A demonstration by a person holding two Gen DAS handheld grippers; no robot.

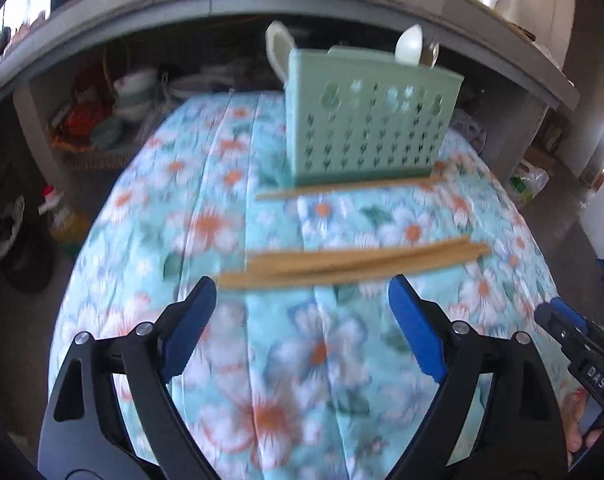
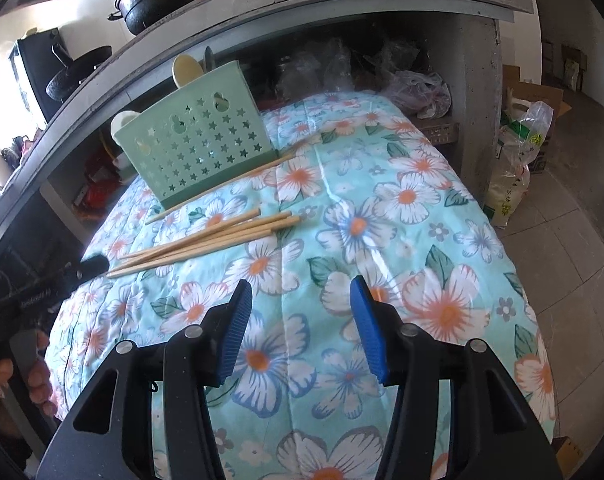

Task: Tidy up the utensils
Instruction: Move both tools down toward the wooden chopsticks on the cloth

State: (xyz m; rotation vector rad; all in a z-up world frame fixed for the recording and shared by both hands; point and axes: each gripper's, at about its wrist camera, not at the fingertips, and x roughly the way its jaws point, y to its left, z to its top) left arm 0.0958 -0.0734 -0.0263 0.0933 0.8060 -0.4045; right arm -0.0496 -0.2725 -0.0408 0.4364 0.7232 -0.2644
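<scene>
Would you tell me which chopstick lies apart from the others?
The single chopstick against the green basket's base; the other chopsticks lie bundled, nearer the hand-held grippers.

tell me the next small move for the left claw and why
Probably ease the left claw forward and down onto the chopstick bundle. It is open and empty, the bundle lies just ahead of its fingertips, and the green utensil basket stands behind, with one loose chopstick at its base.

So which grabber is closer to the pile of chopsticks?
Left. The left gripper hangs open just short of the chopstick pile, facing it. The right gripper is open too, but further back, with the pile ahead to its left.
</scene>
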